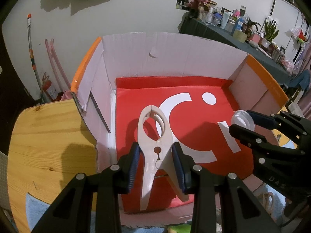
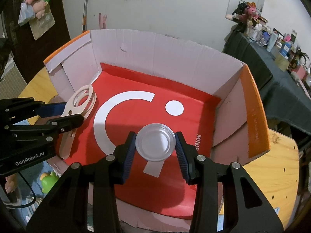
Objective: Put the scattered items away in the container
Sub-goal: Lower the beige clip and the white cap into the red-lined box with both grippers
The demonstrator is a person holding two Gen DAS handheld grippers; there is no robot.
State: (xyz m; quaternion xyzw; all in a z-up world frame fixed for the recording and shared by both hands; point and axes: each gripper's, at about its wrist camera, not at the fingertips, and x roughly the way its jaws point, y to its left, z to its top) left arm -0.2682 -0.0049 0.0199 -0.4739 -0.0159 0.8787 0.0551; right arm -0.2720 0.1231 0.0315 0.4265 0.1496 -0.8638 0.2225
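A cardboard box (image 1: 175, 54) (image 2: 165, 46) with orange flaps and a red-and-white lining stands open on a wooden table. My left gripper (image 1: 155, 153) is shut on a large cream plastic clip (image 1: 153, 136), held over the box's near left part; the same clip (image 2: 77, 104) and left gripper (image 2: 66, 114) show at the left of the right wrist view. My right gripper (image 2: 155, 145) is shut on a clear round lid (image 2: 155, 143) above the red floor. That lid (image 1: 242, 119) and right gripper (image 1: 243, 122) appear at the right of the left wrist view.
The round wooden table (image 1: 44, 145) (image 2: 272, 174) carries the box. A green toy (image 2: 48, 180) and a blue cloth (image 1: 35, 209) lie near the front. A dark-draped table (image 1: 243, 44) crowded with bottles stands at the back right. Poles (image 1: 32, 48) lean on the wall.
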